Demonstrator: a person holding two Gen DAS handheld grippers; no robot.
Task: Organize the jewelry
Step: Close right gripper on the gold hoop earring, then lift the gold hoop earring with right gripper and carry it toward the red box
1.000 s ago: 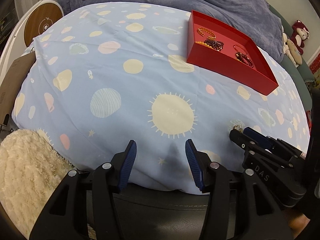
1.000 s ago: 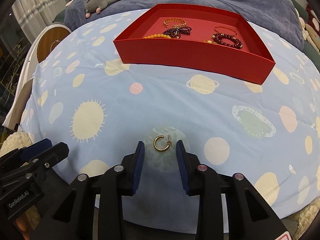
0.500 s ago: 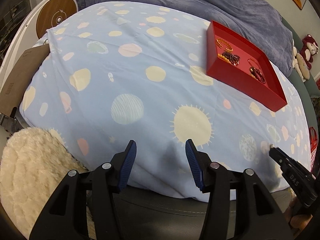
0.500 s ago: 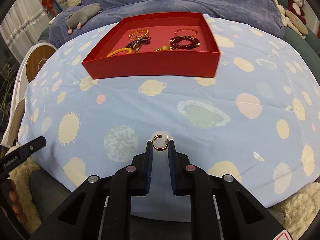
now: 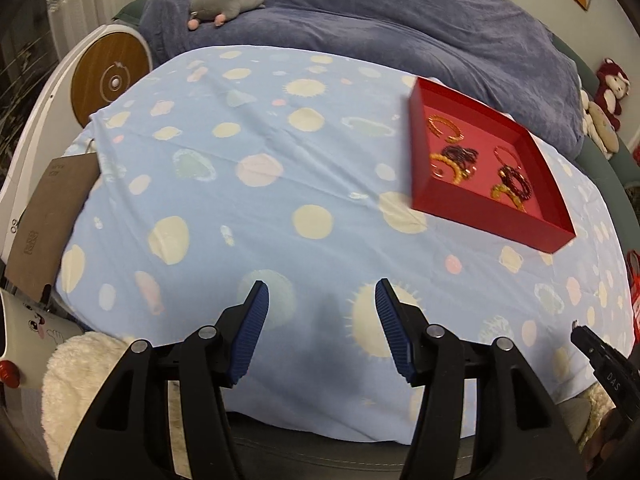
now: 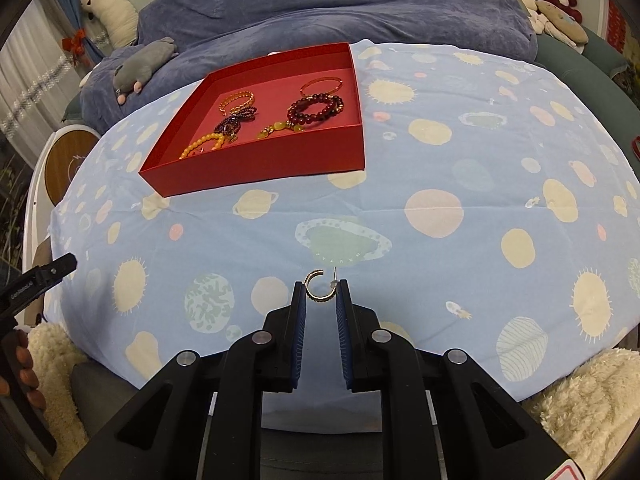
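Blue bedding printed with suns and planets (image 6: 472,184) covers the bed, with a darker blue blanket (image 6: 360,4) heaped along its far edge and soft toys beyond. On that sheet, toward the far edge and left of the middle as the right wrist camera sees it, sits a shallow red tray (image 6: 256,168) already holding several bracelets: beaded ones, dark red and amber, and thin gold bangles.

The right gripper (image 6: 321,292) hangs above the near edge of the bed with a small gold hoop earring (image 6: 318,287) pinched at the very tips of its jaws. They have just been closing, and now stand narrow with the hoop between the blue pads, the open side of the C turned up and its thin post sticking up beside the right pad. The sheet below the hoop looks clear of it, so I take the earring to be lifted, not lying on the cloth.

What matters next is where the tray lies from that hand: ahead and to the left, well apart, its long near wall facing the gripper at a slant. To drop the earring in, I'd guess the hand must travel forward and leftward and clear that wall.

The left gripper (image 5: 322,326) is half open and empty above the near edge. From there the tray (image 5: 480,220) is off to the right, so the right hand is the one placed for the job.
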